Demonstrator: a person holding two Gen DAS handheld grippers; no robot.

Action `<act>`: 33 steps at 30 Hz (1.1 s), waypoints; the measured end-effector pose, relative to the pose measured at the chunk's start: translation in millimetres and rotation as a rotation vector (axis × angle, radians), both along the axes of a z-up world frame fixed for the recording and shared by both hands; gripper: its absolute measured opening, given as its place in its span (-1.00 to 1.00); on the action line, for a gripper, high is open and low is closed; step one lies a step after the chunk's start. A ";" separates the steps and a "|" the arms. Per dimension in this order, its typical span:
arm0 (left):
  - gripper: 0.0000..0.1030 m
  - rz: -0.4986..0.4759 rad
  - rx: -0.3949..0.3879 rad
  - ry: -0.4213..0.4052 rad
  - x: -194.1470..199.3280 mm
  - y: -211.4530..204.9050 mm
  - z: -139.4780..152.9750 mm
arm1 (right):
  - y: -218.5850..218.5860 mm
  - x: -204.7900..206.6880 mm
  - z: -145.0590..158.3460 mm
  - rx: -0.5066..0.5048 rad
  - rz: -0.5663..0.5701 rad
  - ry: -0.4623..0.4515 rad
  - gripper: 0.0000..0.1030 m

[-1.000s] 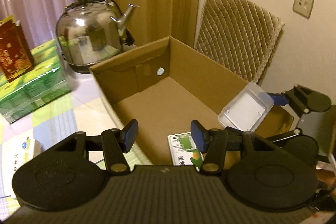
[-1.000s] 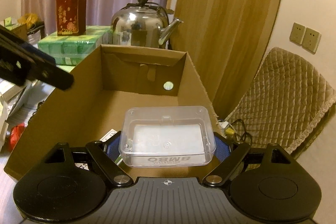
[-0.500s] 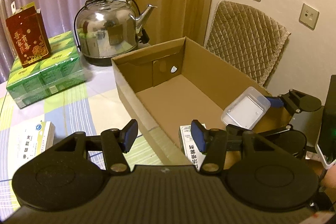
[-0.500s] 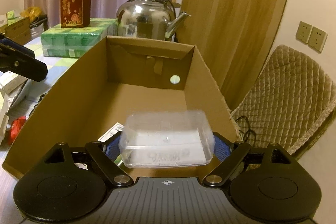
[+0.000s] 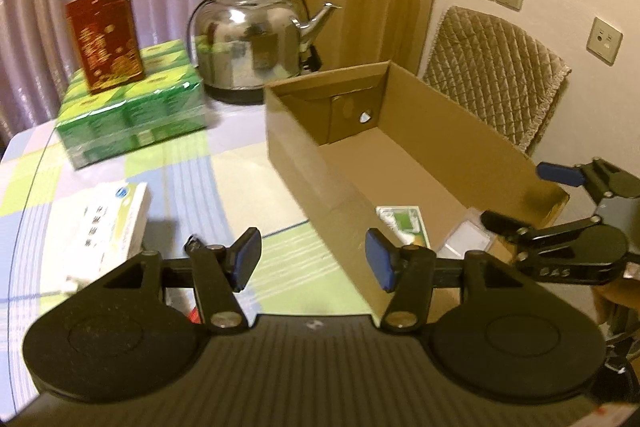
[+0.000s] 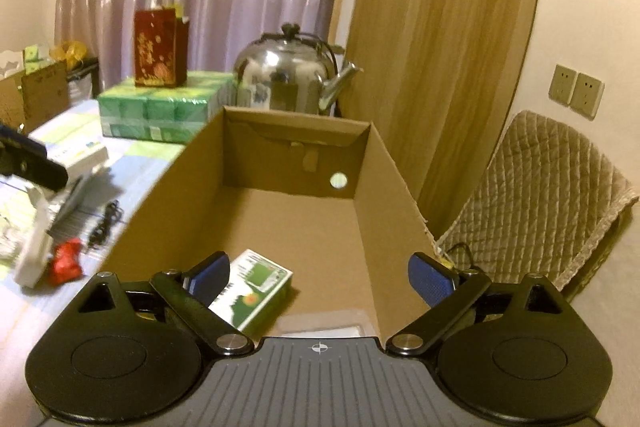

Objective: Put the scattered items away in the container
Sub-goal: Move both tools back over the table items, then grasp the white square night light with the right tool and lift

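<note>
The open cardboard box [image 5: 312, 163] [image 6: 384, 195] stands on the table. Inside at its near end lie a green-and-white carton [image 6: 252, 291] [image 5: 404, 223] and the clear plastic case [image 5: 464, 239] [image 6: 320, 325]. My right gripper [image 6: 320, 277] is open and empty above the box's near end, over the case; it also shows in the left wrist view [image 5: 532, 195]. My left gripper [image 5: 312, 259] is open and empty, over the table by the box's left wall. A white medicine box [image 5: 112, 223] lies on the table to its left.
A steel kettle [image 5: 252, 39] and green tissue packs [image 5: 132, 107] with a red carton [image 5: 104, 35] stand at the back. A red wrapper [image 6: 66, 263], a black cable [image 6: 104, 223] and papers lie left of the box. A padded chair [image 6: 536, 203] stands right.
My right gripper opened and let go of the clear case, which now lies in the box. My left gripper pulled back and left, away from the box.
</note>
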State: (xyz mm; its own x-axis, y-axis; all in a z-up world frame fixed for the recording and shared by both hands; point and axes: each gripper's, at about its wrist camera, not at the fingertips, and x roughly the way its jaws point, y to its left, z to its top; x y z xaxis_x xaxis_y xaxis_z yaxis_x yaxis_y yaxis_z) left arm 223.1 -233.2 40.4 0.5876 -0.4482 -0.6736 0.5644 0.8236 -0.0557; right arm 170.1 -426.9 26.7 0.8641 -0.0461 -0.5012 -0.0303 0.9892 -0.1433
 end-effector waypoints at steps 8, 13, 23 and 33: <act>0.09 0.081 -0.002 0.010 -30.8 52.2 1.5 | 35.0 -30.8 26.9 0.051 0.046 -0.063 0.84; 0.16 0.151 0.004 0.023 -52.3 94.6 -3.8 | 68.7 -48.4 33.4 0.068 0.114 -0.073 0.91; 0.58 0.286 0.044 0.042 -89.3 172.9 -20.0 | 133.8 -62.8 11.2 0.105 0.232 0.006 0.95; 0.88 0.360 0.081 0.061 -99.1 213.1 -42.8 | 174.3 -67.3 -16.1 0.035 0.303 0.049 0.96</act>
State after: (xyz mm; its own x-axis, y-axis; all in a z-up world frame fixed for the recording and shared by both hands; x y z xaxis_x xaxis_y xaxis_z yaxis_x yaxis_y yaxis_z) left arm 124.0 -20.1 -2.4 0.6556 -0.1636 -0.7372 0.2352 0.9719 -0.0065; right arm 102.9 -252.5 10.6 0.8107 0.2284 -0.5391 -0.3311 0.9382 -0.1004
